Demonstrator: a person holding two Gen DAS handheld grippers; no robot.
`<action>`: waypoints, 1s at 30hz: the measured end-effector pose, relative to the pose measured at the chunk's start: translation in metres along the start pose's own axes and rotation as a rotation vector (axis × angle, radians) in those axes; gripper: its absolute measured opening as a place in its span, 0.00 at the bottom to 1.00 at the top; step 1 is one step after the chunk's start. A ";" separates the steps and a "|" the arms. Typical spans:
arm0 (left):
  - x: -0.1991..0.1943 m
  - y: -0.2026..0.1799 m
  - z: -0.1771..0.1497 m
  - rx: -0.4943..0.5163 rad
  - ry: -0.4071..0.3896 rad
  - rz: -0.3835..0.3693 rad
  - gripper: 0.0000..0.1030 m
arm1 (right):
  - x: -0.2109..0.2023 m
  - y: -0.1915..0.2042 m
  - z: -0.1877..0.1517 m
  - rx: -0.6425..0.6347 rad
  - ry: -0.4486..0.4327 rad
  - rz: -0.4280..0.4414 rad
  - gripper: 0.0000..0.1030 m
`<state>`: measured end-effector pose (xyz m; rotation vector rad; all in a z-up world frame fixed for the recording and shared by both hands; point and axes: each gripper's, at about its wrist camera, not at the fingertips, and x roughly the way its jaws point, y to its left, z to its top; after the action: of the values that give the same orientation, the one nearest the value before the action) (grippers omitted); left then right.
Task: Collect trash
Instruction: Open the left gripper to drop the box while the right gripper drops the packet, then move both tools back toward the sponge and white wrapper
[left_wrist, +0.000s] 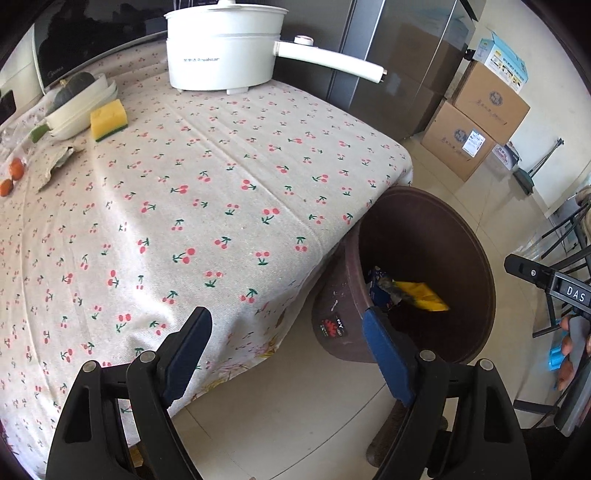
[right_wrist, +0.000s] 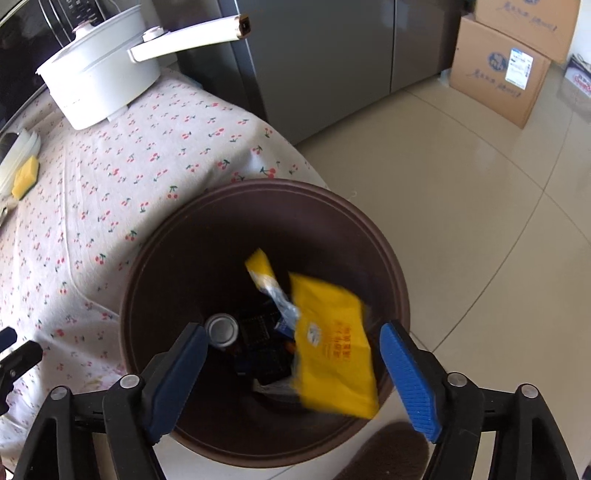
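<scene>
A dark brown round bin (right_wrist: 391, 280) stands on the floor at the table's corner; it also shows in the left wrist view (left_wrist: 476, 258). A blurred yellow wrapper (right_wrist: 332, 339) is in the air over the bin's mouth, between my right gripper's fingers but touching neither. A metal can (right_wrist: 221, 328) and dark packets lie inside. My right gripper (right_wrist: 295, 373) is open above the bin. My left gripper (left_wrist: 284, 343) is open and empty over the table's edge, left of the bin. Crumpled paper (left_wrist: 55, 162) lies on the table's far left.
The cherry-print table (left_wrist: 207, 192) bears a white electric pot (left_wrist: 225, 48), a yellow sponge (left_wrist: 108, 119), white dishes (left_wrist: 79, 107) and small orange fruits (left_wrist: 11, 177). A grey fridge (right_wrist: 325, 55) and cardboard boxes (right_wrist: 495, 70) stand behind. Dark chairs (left_wrist: 565, 236) are at right.
</scene>
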<state>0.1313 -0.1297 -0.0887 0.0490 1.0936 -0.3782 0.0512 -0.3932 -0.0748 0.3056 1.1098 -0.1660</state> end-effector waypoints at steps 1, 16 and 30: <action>-0.001 0.003 0.000 -0.003 -0.001 0.003 0.84 | 0.000 0.002 0.001 -0.001 -0.001 0.001 0.81; -0.030 0.058 -0.010 -0.044 -0.046 0.156 1.00 | -0.002 0.059 0.007 -0.089 -0.023 0.000 0.91; -0.057 0.151 -0.006 -0.167 -0.079 0.280 1.00 | 0.018 0.162 0.011 -0.294 -0.004 0.031 0.98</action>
<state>0.1524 0.0282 -0.0636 0.0386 1.0205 -0.0369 0.1142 -0.2434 -0.0608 0.0601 1.1079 0.0249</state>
